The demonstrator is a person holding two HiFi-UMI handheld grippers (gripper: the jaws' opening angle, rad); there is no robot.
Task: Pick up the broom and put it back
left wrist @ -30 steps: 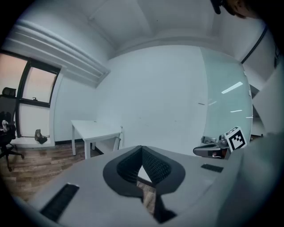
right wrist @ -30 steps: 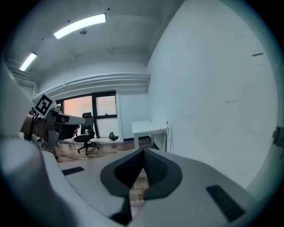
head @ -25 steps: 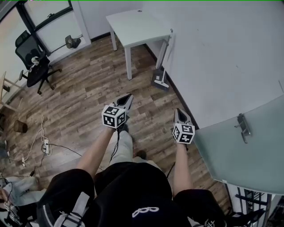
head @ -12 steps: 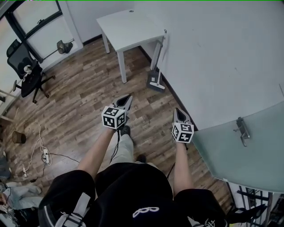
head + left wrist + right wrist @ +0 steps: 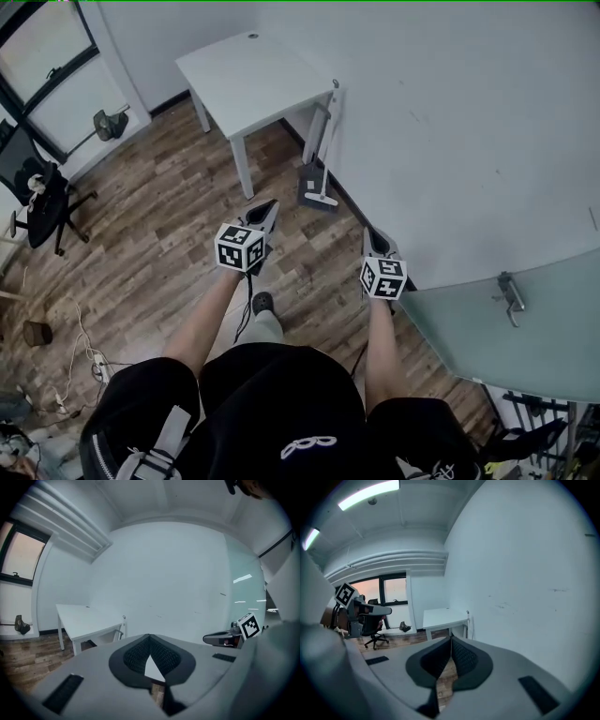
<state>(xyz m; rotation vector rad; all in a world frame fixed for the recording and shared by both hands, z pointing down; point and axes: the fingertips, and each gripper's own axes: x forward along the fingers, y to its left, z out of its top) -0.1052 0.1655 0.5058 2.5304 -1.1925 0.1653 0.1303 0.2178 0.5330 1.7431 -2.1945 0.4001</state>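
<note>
The broom [image 5: 323, 141] leans upright against the white wall beside the table's right leg, its grey head and dustpan [image 5: 317, 192] on the wood floor. The top of its handle shows far off in the left gripper view [image 5: 123, 618] and in the right gripper view [image 5: 468, 618]. My left gripper [image 5: 272, 204] is held out over the floor, short of the broom head, shut and empty [image 5: 149, 637]. My right gripper [image 5: 373, 234] is closer to the wall, to the right of the broom, also shut with nothing in it [image 5: 451, 638].
A white table [image 5: 253, 70] stands against the wall just left of the broom. A frosted glass door [image 5: 525, 337] with a metal handle is at the right. An office chair [image 5: 37, 202] stands at the far left, and cables with a power strip [image 5: 94, 370] lie on the floor.
The person has walked forward: the table and broom have come nearer and slid left in the head view. Both grippers stay shut and keep their pose in front of the body.
</note>
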